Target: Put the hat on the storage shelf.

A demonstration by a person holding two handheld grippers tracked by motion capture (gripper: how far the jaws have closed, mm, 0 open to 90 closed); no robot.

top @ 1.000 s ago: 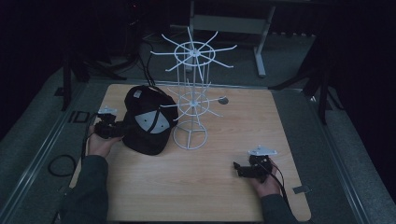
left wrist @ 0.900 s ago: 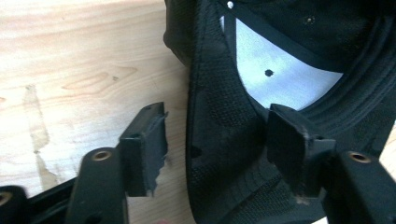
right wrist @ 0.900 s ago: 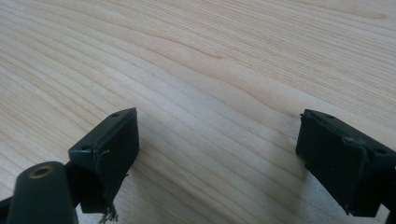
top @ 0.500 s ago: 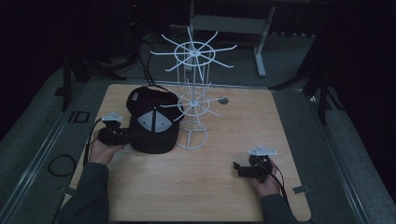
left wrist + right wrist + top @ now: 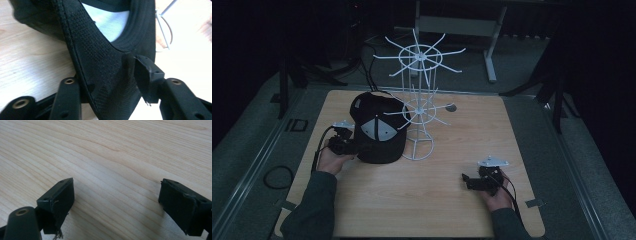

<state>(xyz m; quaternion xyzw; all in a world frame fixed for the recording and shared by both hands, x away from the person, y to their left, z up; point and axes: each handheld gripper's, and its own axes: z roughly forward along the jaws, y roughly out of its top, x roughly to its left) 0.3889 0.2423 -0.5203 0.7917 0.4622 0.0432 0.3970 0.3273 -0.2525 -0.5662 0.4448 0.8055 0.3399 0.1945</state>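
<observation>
From above, the left hand-held gripper [image 5: 354,146] is seen at a black cap [image 5: 379,127] beside a white wire rack [image 5: 419,107] on the desk [image 5: 422,200]. Along its jaws, which have just been closing, the cap's fabric [image 5: 105,75] is clamped. Along the right hand-held gripper [image 5: 116,202], jaws are held apart over bare wood.

Matt black mesh-cloth cap [image 5: 105,82], smooth pale wood table [image 5: 120,152], white wire rack [image 5: 419,107]
</observation>
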